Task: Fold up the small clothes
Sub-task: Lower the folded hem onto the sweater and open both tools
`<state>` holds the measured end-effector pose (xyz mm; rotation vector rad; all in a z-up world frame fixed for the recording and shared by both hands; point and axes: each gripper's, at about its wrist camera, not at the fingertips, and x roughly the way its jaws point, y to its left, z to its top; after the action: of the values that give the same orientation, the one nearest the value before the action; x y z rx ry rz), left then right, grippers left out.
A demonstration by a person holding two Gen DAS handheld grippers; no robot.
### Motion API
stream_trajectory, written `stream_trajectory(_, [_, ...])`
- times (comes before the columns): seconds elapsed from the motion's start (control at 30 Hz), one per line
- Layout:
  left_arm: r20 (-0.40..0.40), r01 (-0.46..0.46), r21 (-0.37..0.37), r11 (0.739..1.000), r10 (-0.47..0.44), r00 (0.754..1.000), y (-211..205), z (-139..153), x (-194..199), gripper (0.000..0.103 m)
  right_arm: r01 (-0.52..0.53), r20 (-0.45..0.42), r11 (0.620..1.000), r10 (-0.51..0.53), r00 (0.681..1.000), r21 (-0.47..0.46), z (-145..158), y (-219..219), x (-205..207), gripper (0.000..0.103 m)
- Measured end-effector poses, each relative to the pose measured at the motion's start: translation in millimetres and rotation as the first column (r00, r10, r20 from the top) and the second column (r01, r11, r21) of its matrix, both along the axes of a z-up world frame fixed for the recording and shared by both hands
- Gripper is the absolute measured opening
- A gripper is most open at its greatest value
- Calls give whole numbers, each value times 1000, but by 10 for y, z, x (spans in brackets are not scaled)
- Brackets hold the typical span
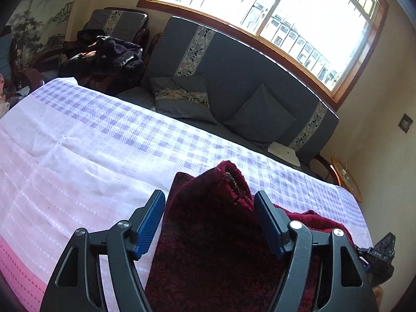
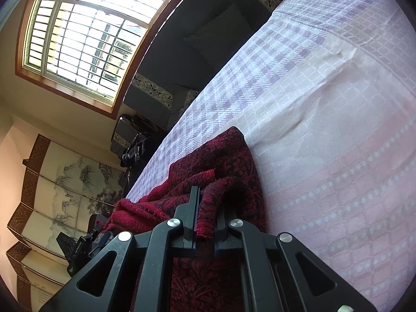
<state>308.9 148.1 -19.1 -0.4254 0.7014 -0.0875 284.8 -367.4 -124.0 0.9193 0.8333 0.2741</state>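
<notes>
Dark-red floral garment (image 1: 208,247), lilac-checked pink cloth (image 1: 104,135)

In the left wrist view, the checked tablecloth (image 1: 104,135) lies bare across the left and centre of the frame, giving open room on the tabletop. The dark red garment (image 1: 208,234) fills the lower centre. Beyond the far edge, the grey sofa (image 1: 234,83) and its cushions (image 1: 260,114) close off the top.

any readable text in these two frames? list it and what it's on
"DAS": white letters on the black device at the right edge of the left wrist view; the rest is cut off.
Black device in the right wrist view: white print along its side, too blurred to read.
Small dark wall plaque: too small to read.
Nothing on the red garment or the checked cloth.
</notes>
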Motion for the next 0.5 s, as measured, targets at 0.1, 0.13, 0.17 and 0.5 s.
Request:
stream_trajectory(0.1, [30,-51,-12,999,52,998,142,79,-55,78,2,0,1000,-2,1000,4,-5,1,5,5])
stream_trajectory(0.13, [22,-60,-2,998,60,998,150,89,-59,78,1,0,1000,-1,1000,3,-6,0,7,5])
stream_trajectory(0.17, [13,-60,9,998,60,998,146,92,-62,78,1,-1,1000,-1,1000,1,-5,1,11,5])
stream_trajectory(0.5, [-90,-69,161,985,84,992,-55,-321,-118,78,77,81,983,-91,993,168,157,-351,-163,30])
